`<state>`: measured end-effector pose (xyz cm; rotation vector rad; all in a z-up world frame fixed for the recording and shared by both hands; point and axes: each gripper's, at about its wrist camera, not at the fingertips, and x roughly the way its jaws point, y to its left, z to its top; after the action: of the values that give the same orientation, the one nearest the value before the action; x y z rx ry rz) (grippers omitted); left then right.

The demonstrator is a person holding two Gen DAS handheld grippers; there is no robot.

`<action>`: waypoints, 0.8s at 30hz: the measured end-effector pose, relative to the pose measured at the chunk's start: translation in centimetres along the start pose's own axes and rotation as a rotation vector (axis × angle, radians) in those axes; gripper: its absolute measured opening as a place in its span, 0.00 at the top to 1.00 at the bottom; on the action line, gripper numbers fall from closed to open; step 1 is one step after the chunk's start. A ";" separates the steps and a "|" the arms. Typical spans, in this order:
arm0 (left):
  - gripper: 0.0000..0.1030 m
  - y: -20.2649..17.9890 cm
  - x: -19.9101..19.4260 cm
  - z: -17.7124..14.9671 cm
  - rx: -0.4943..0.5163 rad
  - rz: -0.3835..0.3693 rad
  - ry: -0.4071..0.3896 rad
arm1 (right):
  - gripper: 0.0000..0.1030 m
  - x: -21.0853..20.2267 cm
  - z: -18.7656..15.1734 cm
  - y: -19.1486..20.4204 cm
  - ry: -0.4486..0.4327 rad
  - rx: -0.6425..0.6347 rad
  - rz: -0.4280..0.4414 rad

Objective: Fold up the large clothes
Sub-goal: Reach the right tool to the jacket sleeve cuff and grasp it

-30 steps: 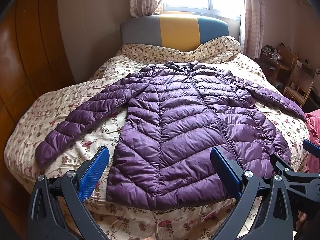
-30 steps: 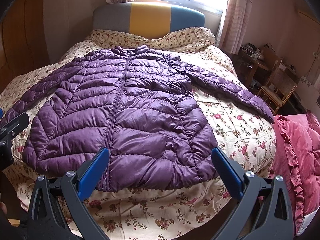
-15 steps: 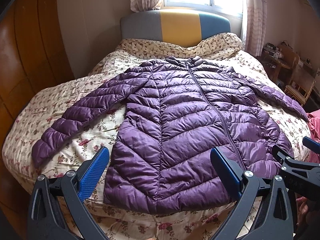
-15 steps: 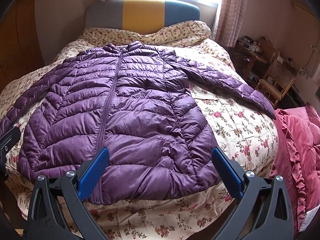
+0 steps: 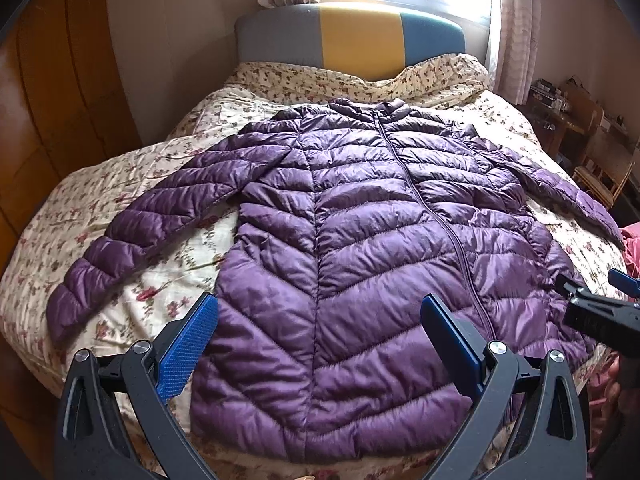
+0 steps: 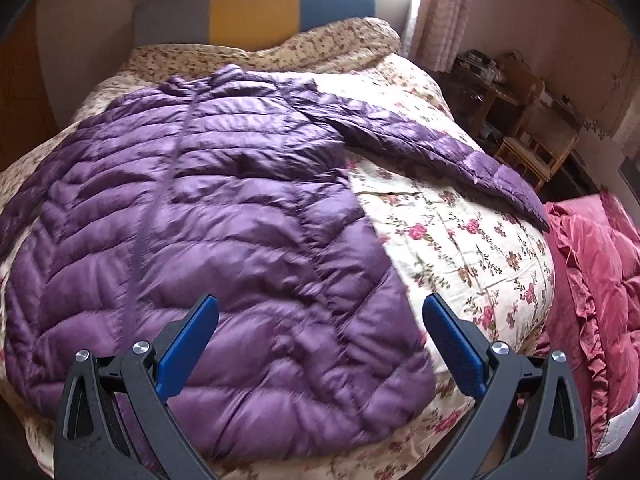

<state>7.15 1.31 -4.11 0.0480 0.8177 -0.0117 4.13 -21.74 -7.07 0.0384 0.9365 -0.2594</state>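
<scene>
A purple quilted puffer jacket [image 5: 360,240] lies flat, zipped, front up on the floral bed, collar toward the headboard, both sleeves spread out. It also shows in the right wrist view [image 6: 224,232]. My left gripper [image 5: 320,332] is open and empty, hovering over the jacket's lower left part. My right gripper [image 6: 320,332] is open and empty over the jacket's lower right hem; it also shows at the right edge of the left wrist view [image 5: 596,304].
The bed's floral quilt [image 5: 132,184] has a grey, yellow and teal headboard [image 5: 352,36] at the far end. A wooden wardrobe [image 5: 48,100] stands left. A red ruffled blanket [image 6: 592,280] lies at the right, with wooden chairs [image 6: 536,140] beyond.
Both grippers have moved forward and lower toward the jacket's hem. The right gripper has also swung toward the right, bringing the right sleeve and red blanket more into view. Jaws stay open.
</scene>
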 end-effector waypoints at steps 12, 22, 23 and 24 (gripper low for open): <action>0.03 -0.4 8.0 5.0 0.018 -0.084 0.031 | 0.17 8.0 6.7 -12.3 0.063 0.145 -0.233; 0.03 -0.3 13.9 9.1 0.031 -0.053 0.034 | 0.32 12.7 11.4 -24.8 0.128 0.331 -0.464; 0.03 -0.2 14.4 9.5 0.028 -0.054 0.032 | 0.32 13.2 11.7 -26.0 0.134 0.353 -0.486; 0.03 -0.2 14.8 9.8 0.023 -0.053 0.025 | 0.33 13.5 11.9 -26.9 0.139 0.366 -0.500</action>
<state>24.42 0.80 -8.16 0.0486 0.8437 -0.0704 14.79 -52.21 -8.61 0.1616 1.0171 -0.8991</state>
